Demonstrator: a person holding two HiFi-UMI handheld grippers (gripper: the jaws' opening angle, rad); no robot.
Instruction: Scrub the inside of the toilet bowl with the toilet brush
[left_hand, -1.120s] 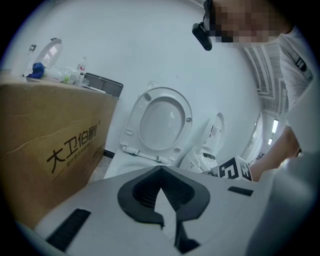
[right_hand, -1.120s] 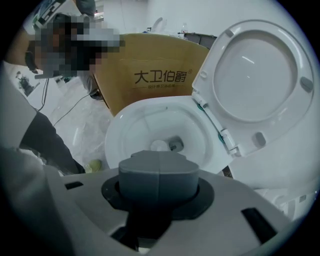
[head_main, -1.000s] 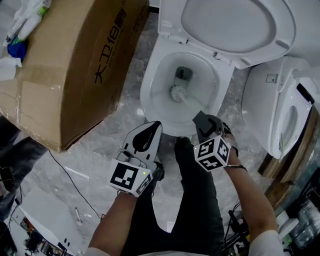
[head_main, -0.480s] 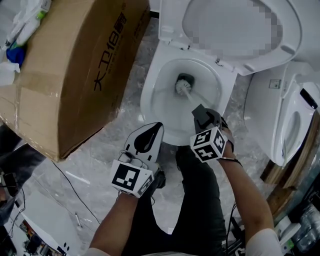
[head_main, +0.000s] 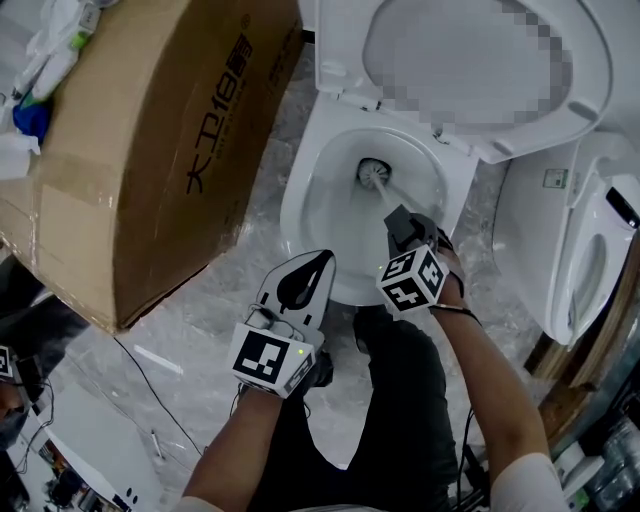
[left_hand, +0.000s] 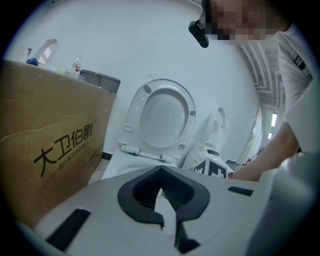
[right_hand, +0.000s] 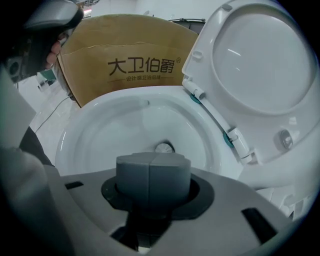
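The white toilet bowl (head_main: 320, 205) stands open with its seat and lid (head_main: 480, 60) raised. The toilet brush has its white bristle head (head_main: 374, 176) low against the far inner wall of the bowl, near the drain. Its grey handle runs back to my right gripper (head_main: 400, 222), which is shut on it over the bowl's near right rim. In the right gripper view the handle's grey end (right_hand: 152, 175) sits between the jaws and the brush head (right_hand: 164, 148) shows beyond it. My left gripper (head_main: 320, 262) hovers at the bowl's front rim, shut and holding nothing.
A large cardboard box (head_main: 150, 130) with printed characters stands close on the left, with bottles (head_main: 45, 40) on it. A second white toilet (head_main: 575, 240) is at the right. The person's dark trouser legs (head_main: 395, 400) are below the bowl. A cable (head_main: 140, 360) lies on the marble floor.
The right gripper has pushed forward and the brush head has slid from the middle of the bowl to its far wall. The left gripper has shifted slightly right.
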